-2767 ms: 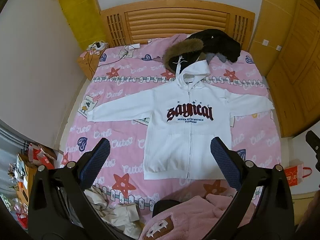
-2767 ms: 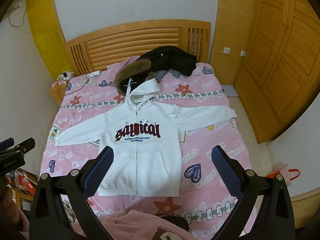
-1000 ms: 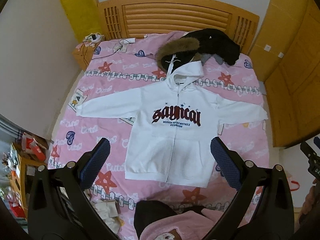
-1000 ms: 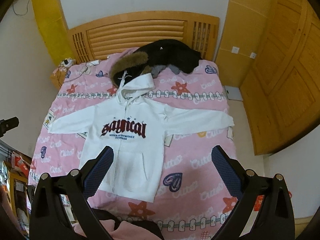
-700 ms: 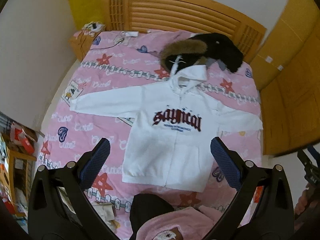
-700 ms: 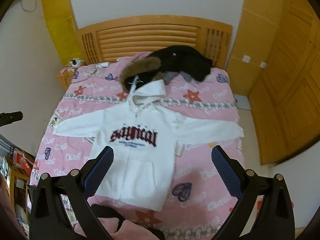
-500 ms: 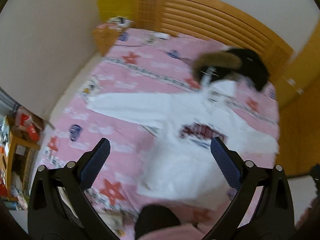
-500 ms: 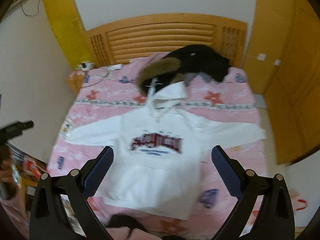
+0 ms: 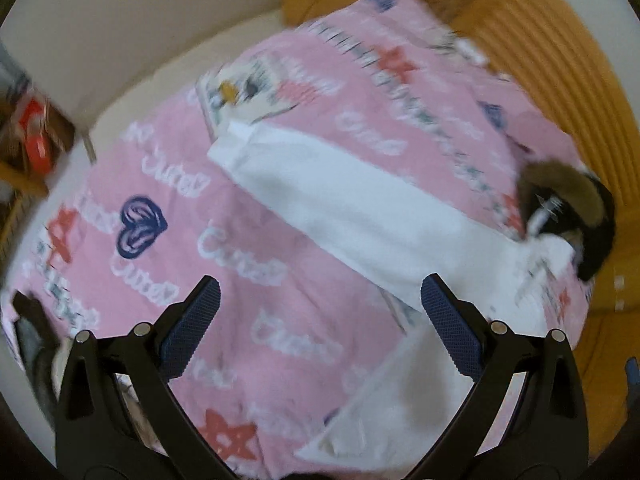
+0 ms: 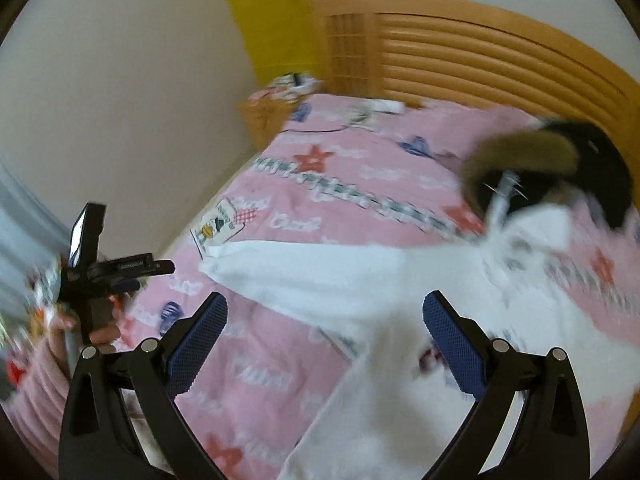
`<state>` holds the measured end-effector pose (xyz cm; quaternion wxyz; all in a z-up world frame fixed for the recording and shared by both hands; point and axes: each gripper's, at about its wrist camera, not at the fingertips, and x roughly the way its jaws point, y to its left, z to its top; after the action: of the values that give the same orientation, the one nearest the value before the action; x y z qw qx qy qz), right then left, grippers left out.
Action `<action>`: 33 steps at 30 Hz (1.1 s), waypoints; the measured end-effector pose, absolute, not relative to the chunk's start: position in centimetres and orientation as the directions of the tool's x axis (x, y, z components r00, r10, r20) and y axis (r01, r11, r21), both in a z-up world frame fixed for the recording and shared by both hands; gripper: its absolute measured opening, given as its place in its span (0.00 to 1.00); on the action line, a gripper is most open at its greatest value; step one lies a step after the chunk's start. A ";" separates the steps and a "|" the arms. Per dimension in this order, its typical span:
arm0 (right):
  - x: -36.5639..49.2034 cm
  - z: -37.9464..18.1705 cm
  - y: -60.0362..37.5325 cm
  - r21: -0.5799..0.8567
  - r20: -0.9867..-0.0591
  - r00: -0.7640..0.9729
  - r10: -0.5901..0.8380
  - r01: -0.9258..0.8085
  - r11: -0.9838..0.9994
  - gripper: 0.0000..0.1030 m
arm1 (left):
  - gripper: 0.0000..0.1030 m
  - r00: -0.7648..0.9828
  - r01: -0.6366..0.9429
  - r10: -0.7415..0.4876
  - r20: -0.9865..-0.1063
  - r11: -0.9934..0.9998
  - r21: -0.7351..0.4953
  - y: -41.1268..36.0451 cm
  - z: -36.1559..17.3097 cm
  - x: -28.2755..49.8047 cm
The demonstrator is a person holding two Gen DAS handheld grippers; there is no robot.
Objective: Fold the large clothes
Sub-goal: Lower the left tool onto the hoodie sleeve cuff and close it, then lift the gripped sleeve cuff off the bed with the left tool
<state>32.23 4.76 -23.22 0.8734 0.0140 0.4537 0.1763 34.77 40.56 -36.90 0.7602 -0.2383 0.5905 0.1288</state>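
A white zip hoodie [image 9: 360,208] with a dark red chest print lies flat on the pink bedspread [image 9: 240,248]. Its left sleeve [image 10: 304,276] stretches toward the bed's left edge. My left gripper [image 9: 320,320] is open and empty, low over the bedspread just in front of that sleeve. My right gripper [image 10: 324,332] is open and empty, above the sleeve and the hoodie's body [image 10: 400,400]. The left gripper also shows at the left of the right wrist view [image 10: 104,272]. Both views are motion-blurred.
A black jacket with a brown fur hood [image 10: 560,164] lies by the wooden headboard [image 10: 480,60]. A wooden nightstand [image 10: 272,116] stands at the bed's far left corner. A white wall [image 10: 120,100] runs close along the bed's left side. Cluttered shelves [image 9: 28,136] stand at the left.
Both grippers have swung left and dropped down toward the bed, from a high overview of the whole hoodie to close over its left sleeve. The hoodie has not moved.
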 end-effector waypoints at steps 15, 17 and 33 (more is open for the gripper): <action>37.2 -48.5 16.4 -0.134 -0.800 0.564 0.207 -0.503 0.853 0.93 | 0.95 0.226 -0.704 -0.179 -0.958 0.650 -0.287 53.4 -64.7 43.1; 37.5 -50.7 15.3 -0.161 -0.803 0.573 0.163 -0.472 0.867 0.84 | 0.95 0.251 -0.706 -0.160 -0.955 0.644 -0.294 54.1 -65.2 43.5; 38.2 -60.2 -1.2 0.023 -0.917 0.395 0.054 -0.081 0.996 0.58 | 0.04 0.211 -0.674 0.087 -0.974 0.735 -0.080 51.0 -58.5 44.7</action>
<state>38.18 -1.24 -60.17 0.8352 -0.0125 0.5484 0.0403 44.69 51.04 -58.45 0.7347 -0.2561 0.5724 0.2590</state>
